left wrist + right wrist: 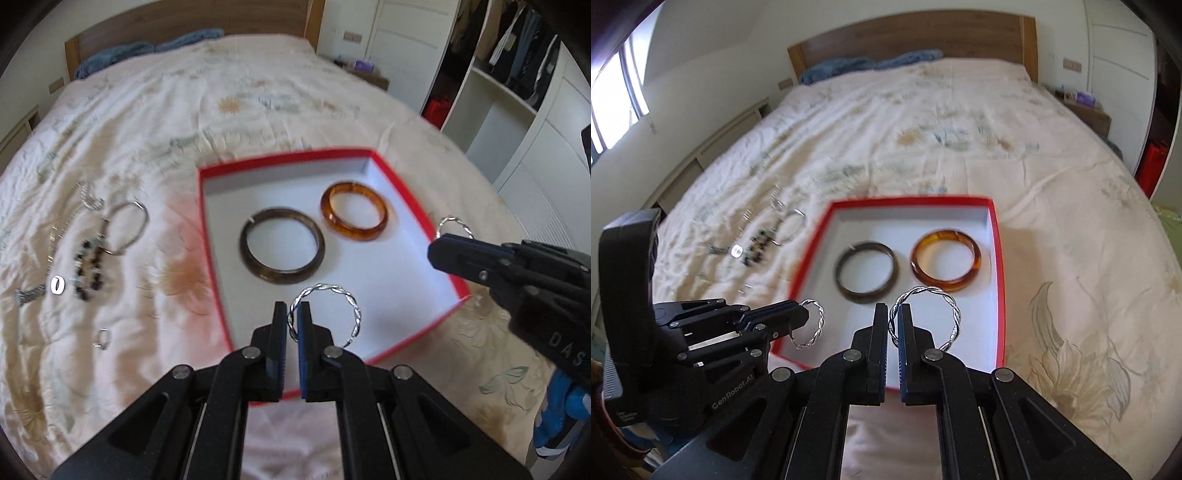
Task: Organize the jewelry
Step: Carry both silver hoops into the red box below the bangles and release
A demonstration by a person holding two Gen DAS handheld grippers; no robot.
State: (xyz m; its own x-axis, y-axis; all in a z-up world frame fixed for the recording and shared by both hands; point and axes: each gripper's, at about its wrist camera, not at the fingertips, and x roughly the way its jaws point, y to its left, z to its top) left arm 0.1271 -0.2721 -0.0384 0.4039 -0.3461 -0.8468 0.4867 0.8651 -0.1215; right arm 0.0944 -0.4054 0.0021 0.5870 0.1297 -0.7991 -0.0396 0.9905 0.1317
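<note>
Silver stuff first, far left on the bedspread [155, 122]: a loose pile with a thin chain [55, 236], a beaded bracelet [88, 271], a plain silver bangle [127, 229], plus a small ring [102, 338] a bit nearer the camera. None of that is sorted yet.

Next over is the red box [369, 152], open, white inside. 2 bangles already lie flat in it, side by side and not touching: a dark brown bangle [282, 251] on the left, an amber bangle [354, 212] on the right.

Now the grippers. The left gripper [294, 321] has its jaws pinched nearly together on a twisted silver bangle [351, 299], gripping the wire at the hoop's left side so the rest hangs out to the right, over the near part of the box floor. The right gripper [894, 323] is doing the same with a second twisted silver bangle [955, 310], clamped tight on it, hoop also sticking out right, in front of the amber one.

My guess at what matters next: both hoops are already over the box's near, empty strip, with the 2 resting bangles just beyond the tips. So each drop is basically straight down, left hand nearer the brown side, right hand nearer the amber side. Hoops stand roughly upright, so they'd likely tip flat on release.
</note>
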